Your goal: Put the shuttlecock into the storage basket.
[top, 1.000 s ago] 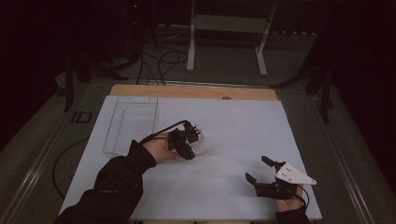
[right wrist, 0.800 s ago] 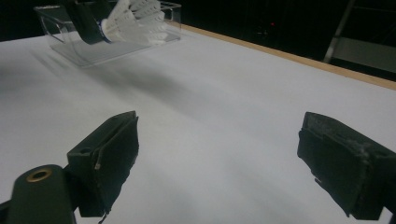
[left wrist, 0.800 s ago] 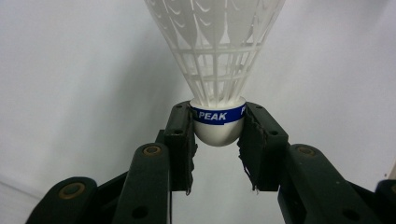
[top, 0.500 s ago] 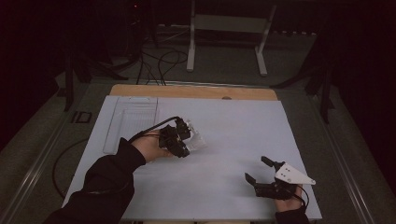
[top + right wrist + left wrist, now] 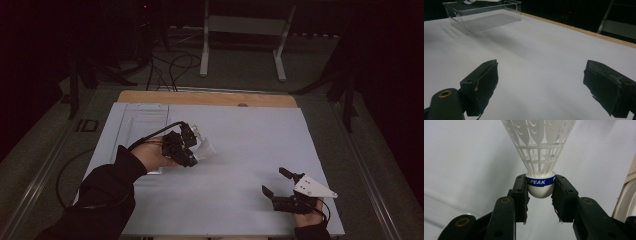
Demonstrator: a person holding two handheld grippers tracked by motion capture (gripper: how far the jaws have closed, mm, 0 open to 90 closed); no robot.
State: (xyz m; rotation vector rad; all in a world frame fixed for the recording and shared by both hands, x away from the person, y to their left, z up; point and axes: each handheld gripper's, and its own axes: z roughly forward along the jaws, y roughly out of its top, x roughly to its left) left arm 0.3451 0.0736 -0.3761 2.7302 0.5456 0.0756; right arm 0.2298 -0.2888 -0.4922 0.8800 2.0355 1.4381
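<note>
Pickup done: left gripper (image 5: 540,192) clamped on shuttlecock (image 5: 539,150) cork, held mid-left of high view; clear tray (image 5: 136,131) upper left likely its goal; right gripper (image 5: 280,184) jaws apart, idle lower right

A dim lab or recording studio: a counter (image 5: 240,150) covered in plain white sheet stands on a grey floor, with loose black cables (image 5: 172,65) and a metal equipment stand (image 5: 245,30) behind it in darkness.
</note>
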